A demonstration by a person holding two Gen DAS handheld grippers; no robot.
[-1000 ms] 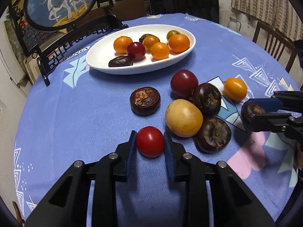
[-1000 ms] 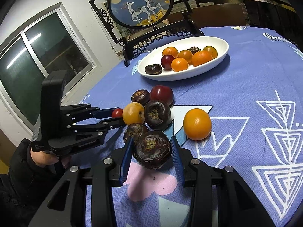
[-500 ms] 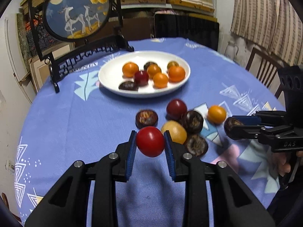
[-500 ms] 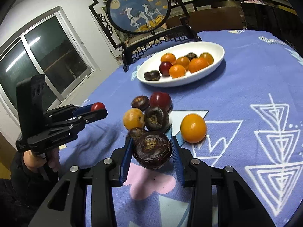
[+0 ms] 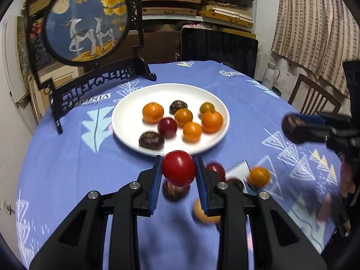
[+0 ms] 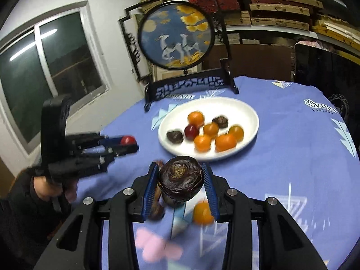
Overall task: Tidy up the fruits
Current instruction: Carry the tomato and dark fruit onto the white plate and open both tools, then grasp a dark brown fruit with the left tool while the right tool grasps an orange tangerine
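Note:
My left gripper [image 5: 178, 168] is shut on a red tomato [image 5: 178, 168], held in the air above the blue tablecloth, short of the white plate [image 5: 126, 114]. My right gripper [image 6: 180, 181] is shut on a dark brown water chestnut [image 6: 180, 178], also lifted off the table. The plate carries several oranges, a red fruit and dark chestnuts. In the left wrist view the right gripper [image 5: 292, 131] with its chestnut hangs at the right. The left gripper [image 6: 128, 142] with the tomato shows at the left of the right wrist view. Loose fruit [image 5: 258, 176] lies on the cloth under both grippers, partly hidden.
A black carved stand with a round deer painting [image 5: 86, 20] rises behind the plate at the back left. A wooden chair [image 5: 312, 99] and a white jug [image 5: 271, 76] sit beyond the table's right edge. A window [image 6: 45, 67] is at the left. Shelves line the back wall.
Both grippers have risen off the table with their fruit, the tomato and the water chestnut, and tipped up toward the plate. The loose fruit stayed on the cloth below.

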